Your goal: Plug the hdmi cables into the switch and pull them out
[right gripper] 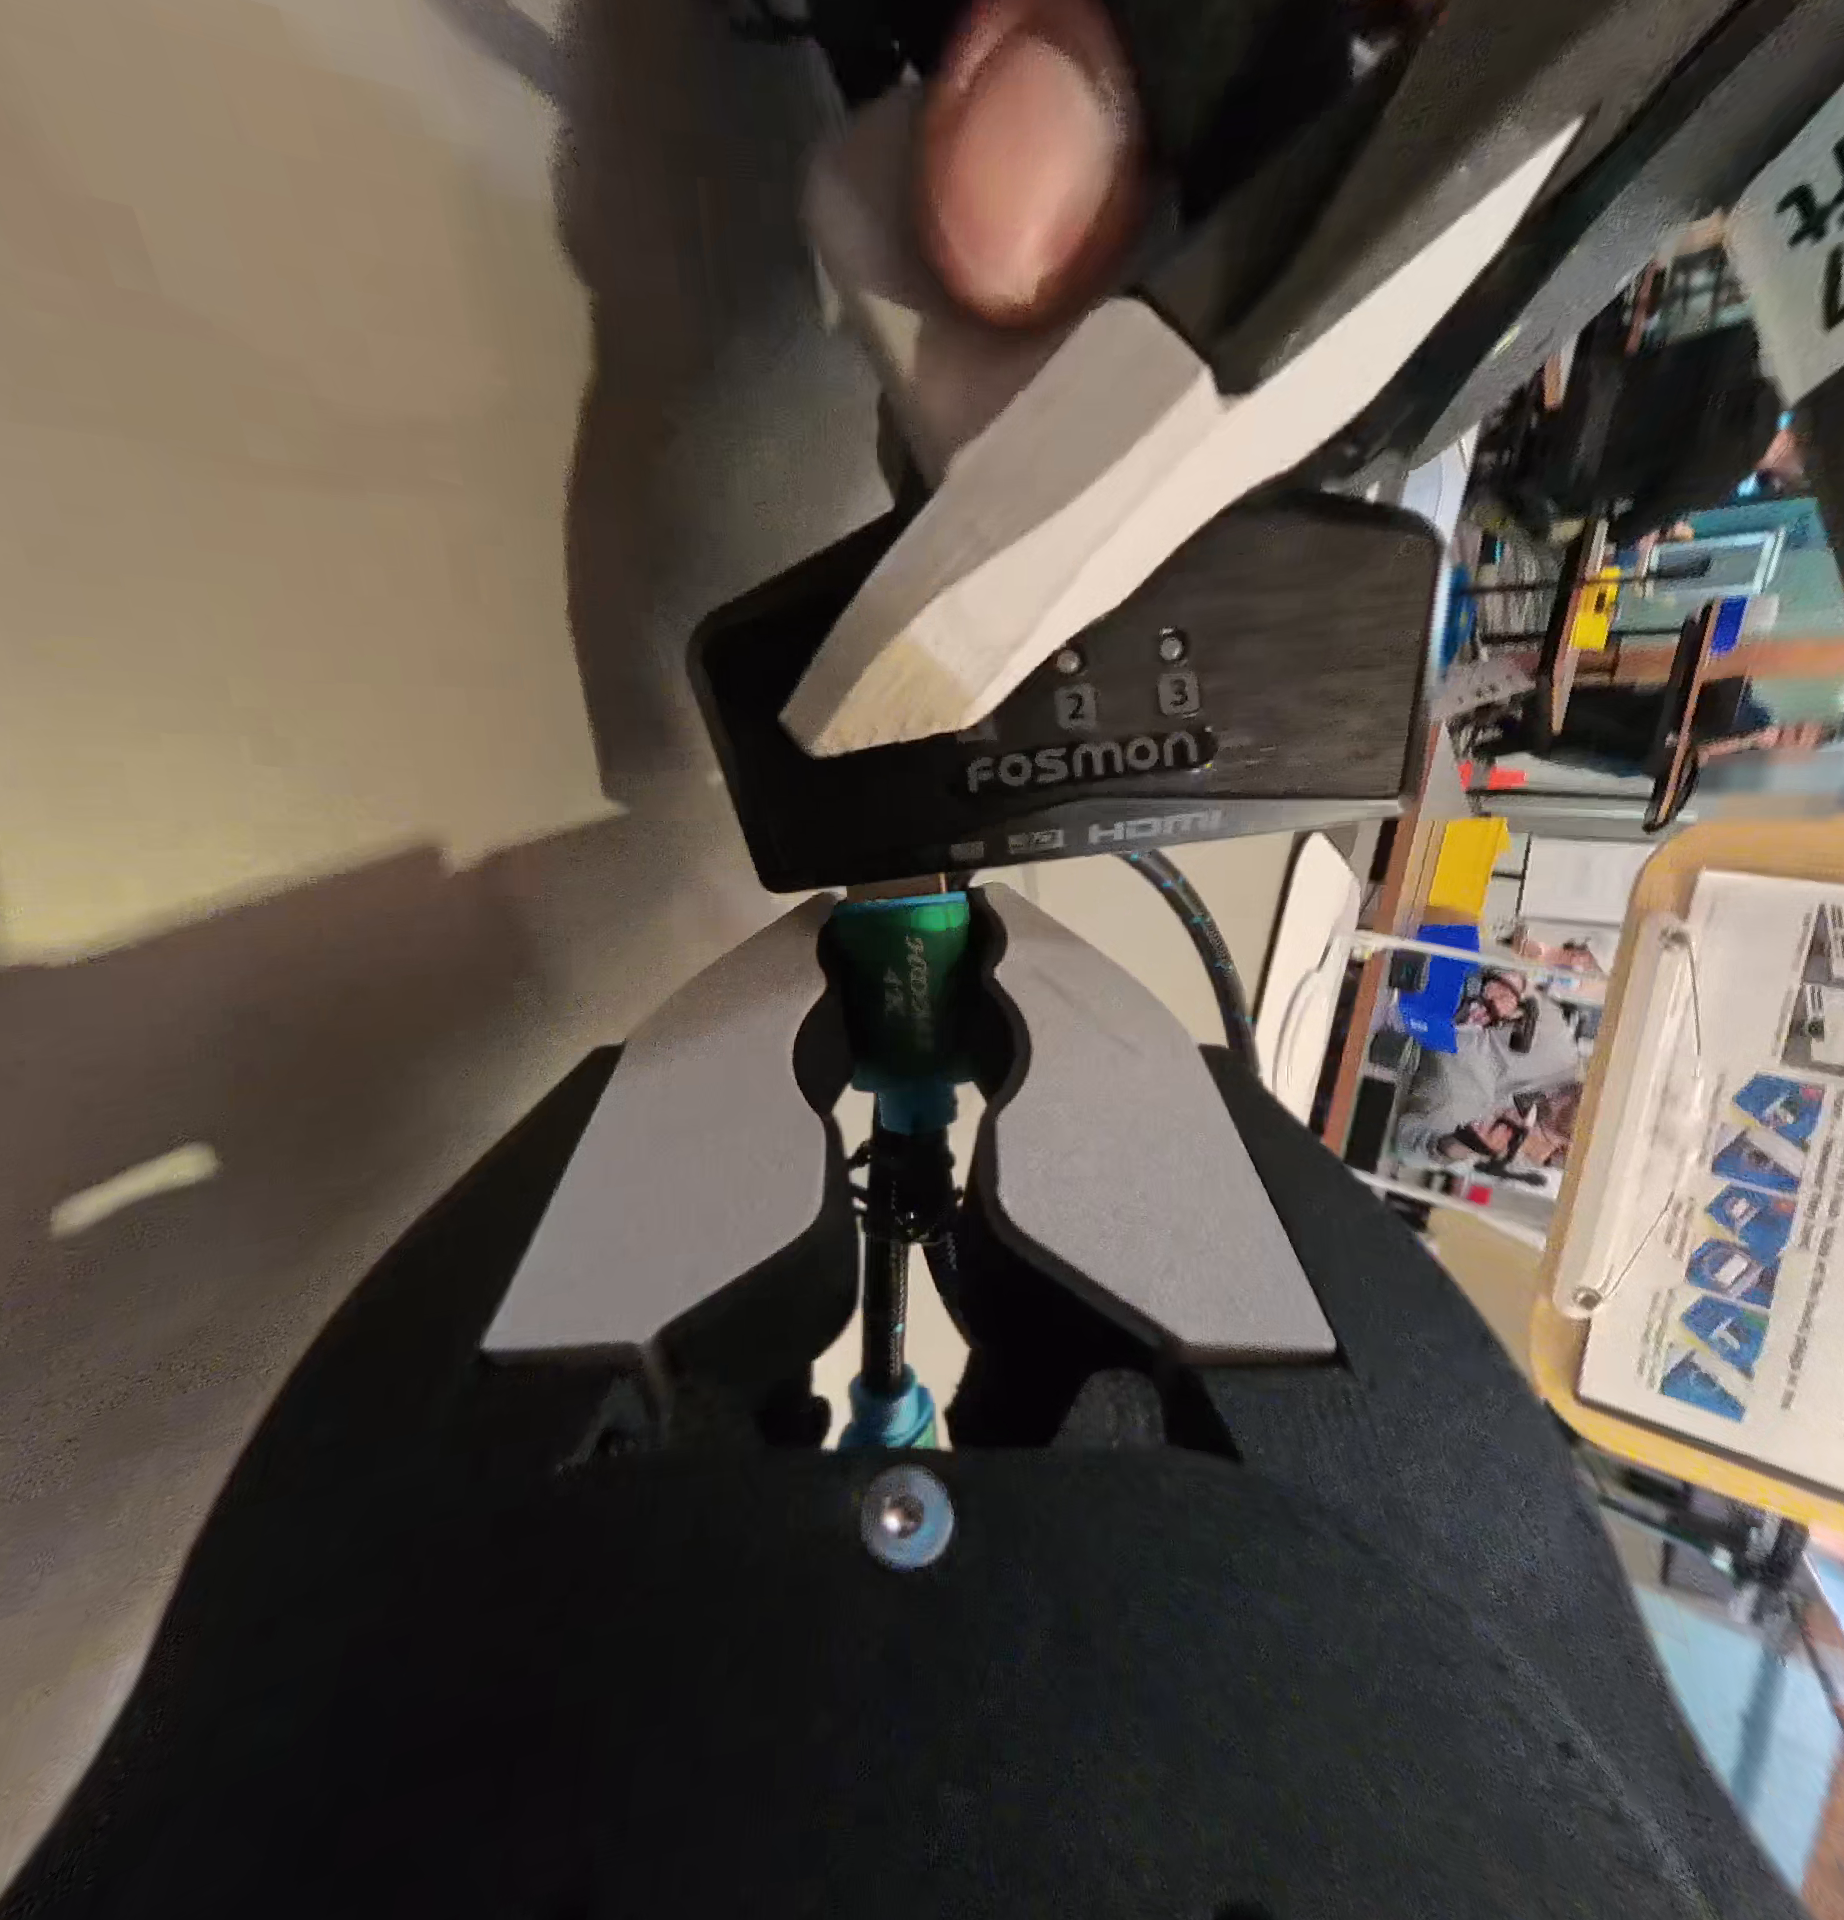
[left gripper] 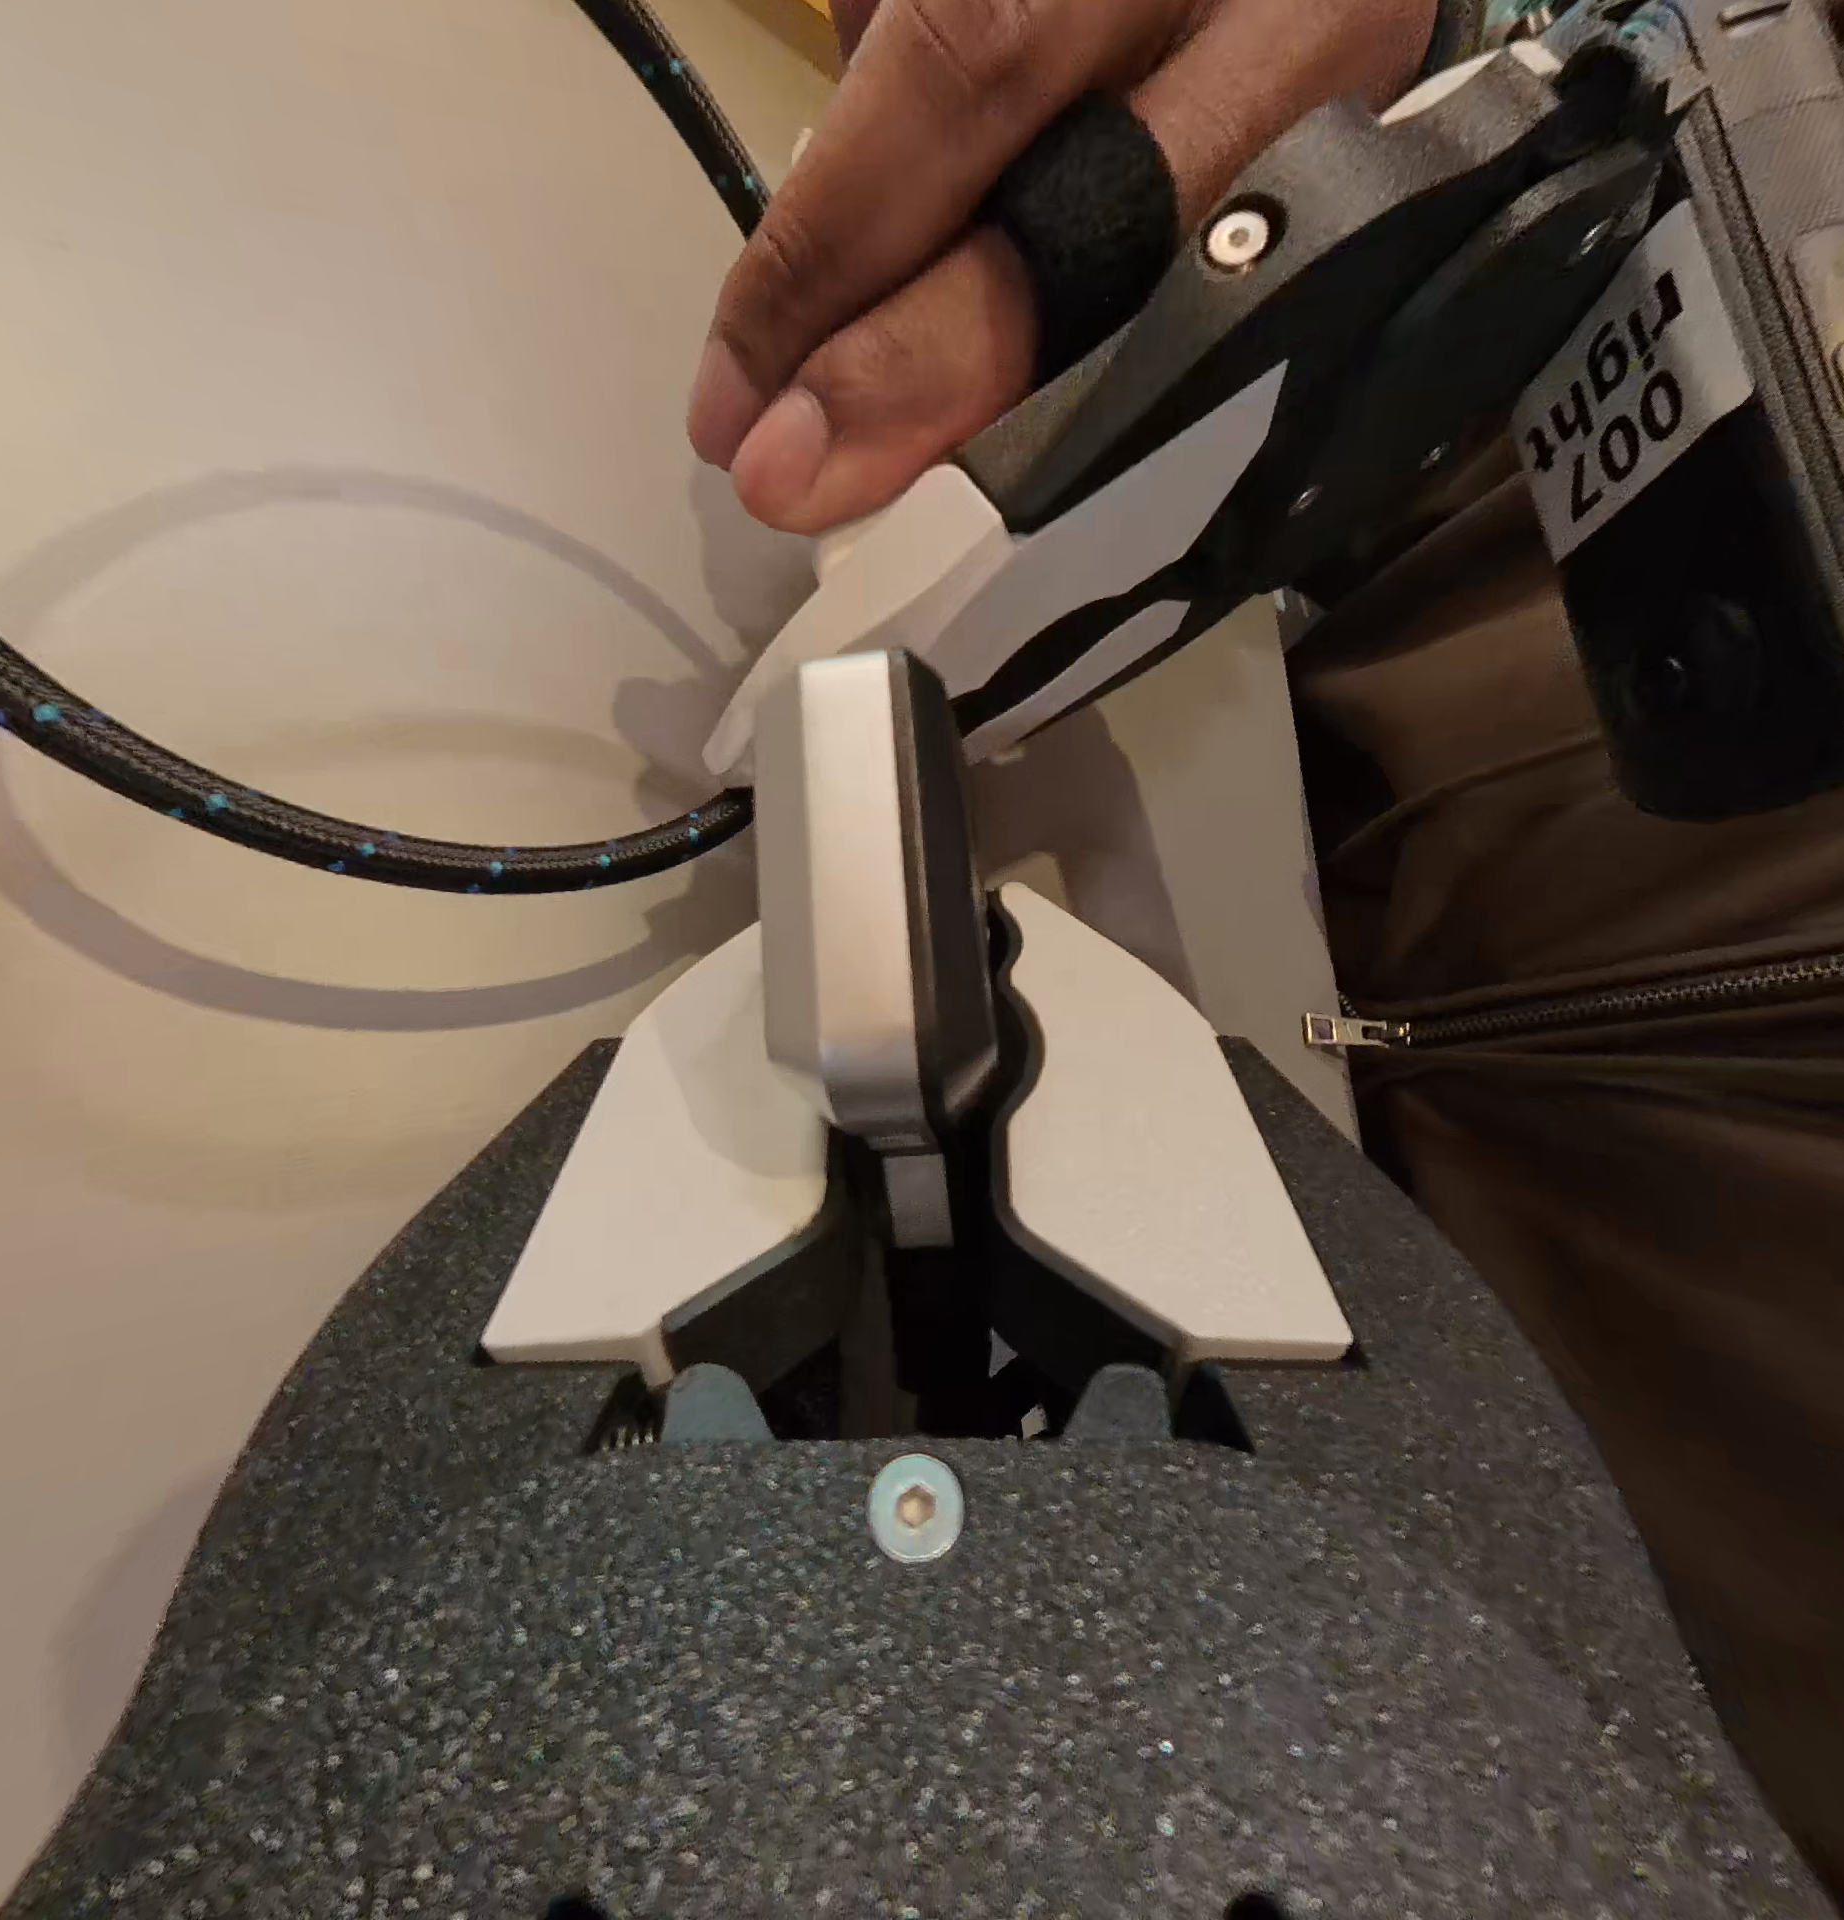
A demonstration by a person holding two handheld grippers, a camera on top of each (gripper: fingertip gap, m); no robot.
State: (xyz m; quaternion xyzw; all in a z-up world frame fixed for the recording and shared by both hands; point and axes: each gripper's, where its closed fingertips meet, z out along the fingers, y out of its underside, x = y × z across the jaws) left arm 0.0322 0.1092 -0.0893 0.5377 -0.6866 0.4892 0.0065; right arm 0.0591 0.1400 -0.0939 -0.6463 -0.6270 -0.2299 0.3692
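Background, left wrist view: a plain cream surface (left gripper: 274, 364) fills the left half. At right hangs a brown garment (left gripper: 1624, 1247), crossed by a dark zipper (left gripper: 1624, 992) whose metal pull (left gripper: 1354, 1029) lies at its left end. A pale upright panel (left gripper: 1261, 831) stands just beside the garment.

Background, right wrist view: at right, a light wooden board (right gripper: 1604, 1039) carries a printed sheet (right gripper: 1791, 1039) with small blue pictures, held under a wire clip (right gripper: 1676, 1101). Beyond it stands shelving (right gripper: 1583, 623) with a yellow bin (right gripper: 1469, 868) above a blue bin (right gripper: 1443, 1003); further shelf contents are too blurred to tell.
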